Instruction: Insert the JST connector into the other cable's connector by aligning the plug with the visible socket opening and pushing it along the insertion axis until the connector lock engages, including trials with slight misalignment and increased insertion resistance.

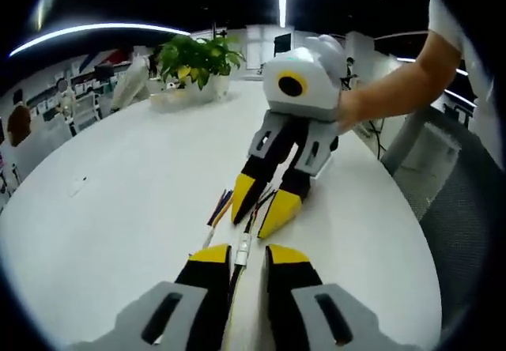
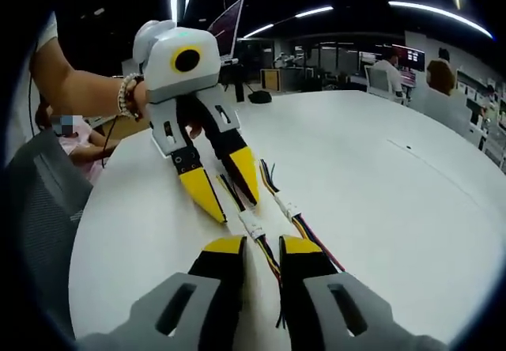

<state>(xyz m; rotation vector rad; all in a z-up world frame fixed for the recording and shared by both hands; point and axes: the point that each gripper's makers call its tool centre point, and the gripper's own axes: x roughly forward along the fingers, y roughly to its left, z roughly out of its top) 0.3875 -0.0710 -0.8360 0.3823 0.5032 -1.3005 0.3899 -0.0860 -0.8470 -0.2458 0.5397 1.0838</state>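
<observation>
under both grippers runs a wide white table [image 1: 118, 209], and their jaws point toward each other across it, tips near but apart. the left gripper [image 1: 247, 254] has its yellow-tipped jaws drawn close around a cable, with a small white connector [image 1: 243, 247] sitting right between the tips; it looks clamped on that cable just behind the connector. in the right gripper view, the right gripper [image 2: 263, 247] has its jaws narrowly parted over a bundle of coloured wires [image 2: 273, 266], and whether the pads actually pinch them i cannot tell. just ahead of those tips lies a white connector [image 2: 253, 227], and a 2nd white connector [image 2: 288, 207] sits slightly to its right on a neighbouring cable, so 2 cables lie side by side between the grippers

the risk i see: plug and socket look offset and not on 1 axis, so a push now could jam the housings or bend the pins. a loose hold on thin wire could also let the cable slide back or buckle before the lock clicks
</observation>
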